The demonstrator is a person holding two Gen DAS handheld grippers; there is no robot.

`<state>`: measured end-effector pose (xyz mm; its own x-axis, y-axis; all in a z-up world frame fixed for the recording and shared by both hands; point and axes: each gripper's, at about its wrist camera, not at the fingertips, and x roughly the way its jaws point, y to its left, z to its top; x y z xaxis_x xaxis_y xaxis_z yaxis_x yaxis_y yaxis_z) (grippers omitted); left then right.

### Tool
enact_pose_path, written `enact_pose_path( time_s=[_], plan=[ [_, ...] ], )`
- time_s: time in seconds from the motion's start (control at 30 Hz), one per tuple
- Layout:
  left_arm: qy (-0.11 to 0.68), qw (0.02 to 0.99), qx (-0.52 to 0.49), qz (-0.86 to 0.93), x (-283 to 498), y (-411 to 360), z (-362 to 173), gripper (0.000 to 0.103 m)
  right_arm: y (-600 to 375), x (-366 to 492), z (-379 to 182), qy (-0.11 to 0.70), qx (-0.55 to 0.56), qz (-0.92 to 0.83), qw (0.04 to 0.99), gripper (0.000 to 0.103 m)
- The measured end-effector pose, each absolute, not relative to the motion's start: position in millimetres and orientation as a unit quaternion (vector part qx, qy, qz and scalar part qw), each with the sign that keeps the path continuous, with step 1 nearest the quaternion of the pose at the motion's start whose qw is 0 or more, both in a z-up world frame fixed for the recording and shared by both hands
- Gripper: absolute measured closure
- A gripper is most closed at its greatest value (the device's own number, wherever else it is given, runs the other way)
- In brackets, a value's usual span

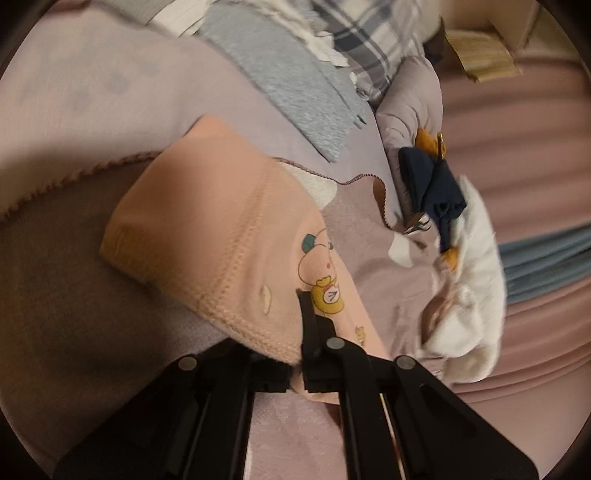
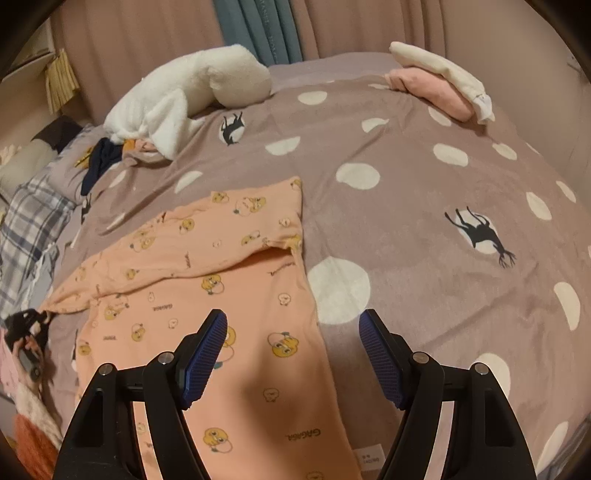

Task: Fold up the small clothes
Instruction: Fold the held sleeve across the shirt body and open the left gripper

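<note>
Garment (image 2: 229, 295) on blanket (image 2: 424, 229)

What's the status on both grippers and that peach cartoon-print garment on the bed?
Left gripper shut on peach cartoon-print cotton garment, lifting a cuff. Right gripper open, empty, above garment's right edge. Partly folded on dotted mauve blanket. Nothing blocking.

The peach garment (image 2: 236, 295) carries the repeated print "GAGAGA", clearest upside down just ahead of the right tool (image 2: 293, 354); its white label (image 2: 369, 459) is unreadable.

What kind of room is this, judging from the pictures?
Most likely a bedroom: a bed with a dotted blanket, a plaid pillow at one end, and curtains hanging behind it.
</note>
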<state>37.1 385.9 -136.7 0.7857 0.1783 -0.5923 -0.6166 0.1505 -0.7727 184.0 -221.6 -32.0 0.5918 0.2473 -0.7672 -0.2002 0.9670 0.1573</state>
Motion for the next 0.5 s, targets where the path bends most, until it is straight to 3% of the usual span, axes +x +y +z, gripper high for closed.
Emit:
enact_pose_path(
  time_s=[0.33, 0.5],
  plan=[
    [0.189, 0.739, -0.582, 0.284, 37, 385, -137, 0.098, -213, 184, -36, 0.443, 0.016, 0.136, 0.886, 0.029],
    [0.227, 0.758, -0.524, 0.314, 48, 375, -123, 0.1, -206, 182, -38, 0.455, 0.018, 0.163, 0.875, 0.029]
  ],
)
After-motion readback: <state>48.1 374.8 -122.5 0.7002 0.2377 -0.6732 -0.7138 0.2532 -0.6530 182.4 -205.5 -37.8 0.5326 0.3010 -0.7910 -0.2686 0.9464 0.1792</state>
